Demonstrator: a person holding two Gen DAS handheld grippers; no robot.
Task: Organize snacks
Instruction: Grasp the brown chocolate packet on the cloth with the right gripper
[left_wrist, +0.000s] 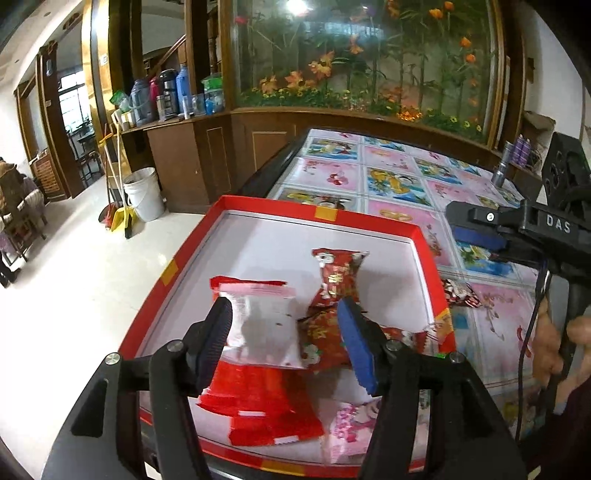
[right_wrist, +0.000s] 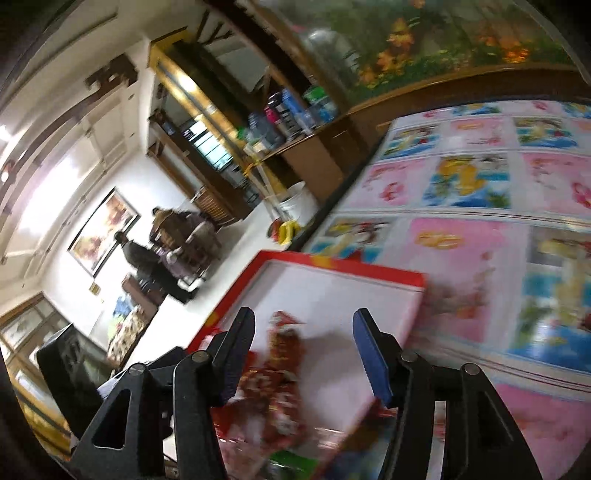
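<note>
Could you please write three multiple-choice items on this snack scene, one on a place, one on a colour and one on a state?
1. Where does the white-and-red snack packet lie?
A. inside the red-rimmed tray
B. on the floor
C. in the white bucket

2. What colour is the pad on the inner face of the left gripper's right-hand finger, seen from the left wrist?
A. green
B. blue
C. yellow

3. How do the left gripper's jaws stand?
A. clamped tight on the tray's rim
B. fully shut with nothing between them
C. apart, with the packet between them

Answers: 1 A, the packet rests on the tray's white floor; 2 B, the pad shows plainly blue; 3 C, a gap shows between the packet and the blue pad.
</note>
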